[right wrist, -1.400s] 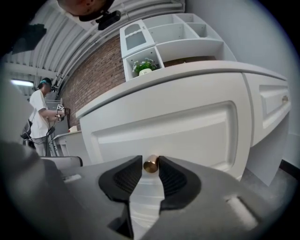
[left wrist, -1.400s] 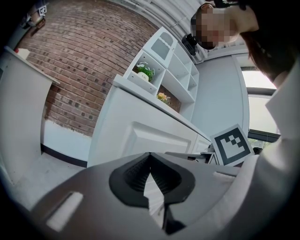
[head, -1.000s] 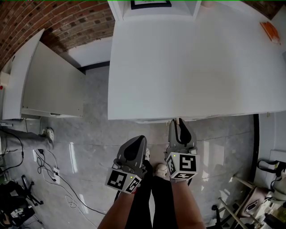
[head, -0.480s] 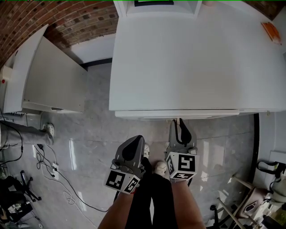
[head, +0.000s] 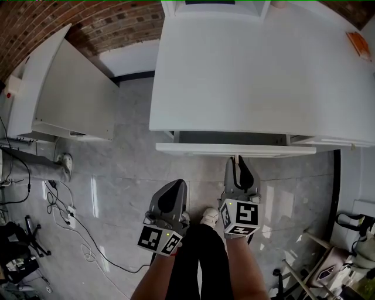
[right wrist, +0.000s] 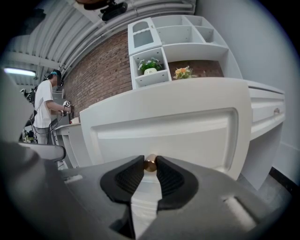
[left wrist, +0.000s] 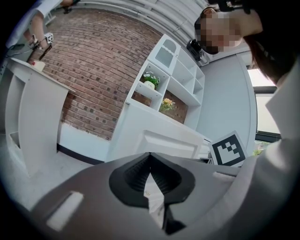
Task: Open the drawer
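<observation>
Two tips of the right claw [head: 236, 159] pinch the brass knob [right wrist: 150, 163] on the front of the part-open drawer [right wrist: 164, 133].

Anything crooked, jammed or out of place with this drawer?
Nothing stands out. The drawer sits partly out, its front parallel to the desk edge, and the right gripper is closed squarely on the brass knob. The left gripper hangs shut, empty.

The white bench [head: 252, 70] fills the upper middle and right of the head view. A small orange thing [head: 358, 44] lies at its upper right edge, and a white shelf unit [head: 217, 10] stands along its top edge. Black cables [head: 64, 217] trail over the grey floor [head: 129, 170] at lower left.
</observation>
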`<state>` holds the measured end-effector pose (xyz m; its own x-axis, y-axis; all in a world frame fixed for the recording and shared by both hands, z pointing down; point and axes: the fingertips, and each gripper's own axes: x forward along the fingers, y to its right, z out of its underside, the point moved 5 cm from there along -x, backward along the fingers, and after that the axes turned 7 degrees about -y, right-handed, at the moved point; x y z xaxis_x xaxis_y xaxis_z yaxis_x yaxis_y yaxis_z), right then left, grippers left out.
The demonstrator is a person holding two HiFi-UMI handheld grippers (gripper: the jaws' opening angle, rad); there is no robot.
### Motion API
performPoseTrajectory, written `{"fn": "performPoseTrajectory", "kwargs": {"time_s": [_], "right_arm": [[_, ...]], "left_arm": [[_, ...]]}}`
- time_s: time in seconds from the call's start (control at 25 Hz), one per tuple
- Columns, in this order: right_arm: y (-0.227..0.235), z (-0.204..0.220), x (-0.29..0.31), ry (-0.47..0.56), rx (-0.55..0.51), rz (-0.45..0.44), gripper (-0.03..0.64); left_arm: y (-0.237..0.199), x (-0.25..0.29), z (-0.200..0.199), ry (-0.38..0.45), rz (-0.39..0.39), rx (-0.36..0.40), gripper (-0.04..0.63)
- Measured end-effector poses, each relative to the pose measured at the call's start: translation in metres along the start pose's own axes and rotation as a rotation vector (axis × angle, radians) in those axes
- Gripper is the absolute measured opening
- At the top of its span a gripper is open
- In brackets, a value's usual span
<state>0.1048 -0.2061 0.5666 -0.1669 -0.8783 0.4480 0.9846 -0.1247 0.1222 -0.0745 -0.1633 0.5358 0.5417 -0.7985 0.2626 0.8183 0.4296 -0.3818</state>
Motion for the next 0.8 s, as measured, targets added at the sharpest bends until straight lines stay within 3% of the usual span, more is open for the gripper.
{"fn": "performPoseTrajectory", "kwargs": {"time_s": [0.8], "right_arm": [[-0.013, 0.021, -0.044, -0.010, 0.025, 0.058, 0.069]], "left_arm": [[0.001, -0.056, 0.019, -0.037, 0.035, 0.004, 0.002]]}}
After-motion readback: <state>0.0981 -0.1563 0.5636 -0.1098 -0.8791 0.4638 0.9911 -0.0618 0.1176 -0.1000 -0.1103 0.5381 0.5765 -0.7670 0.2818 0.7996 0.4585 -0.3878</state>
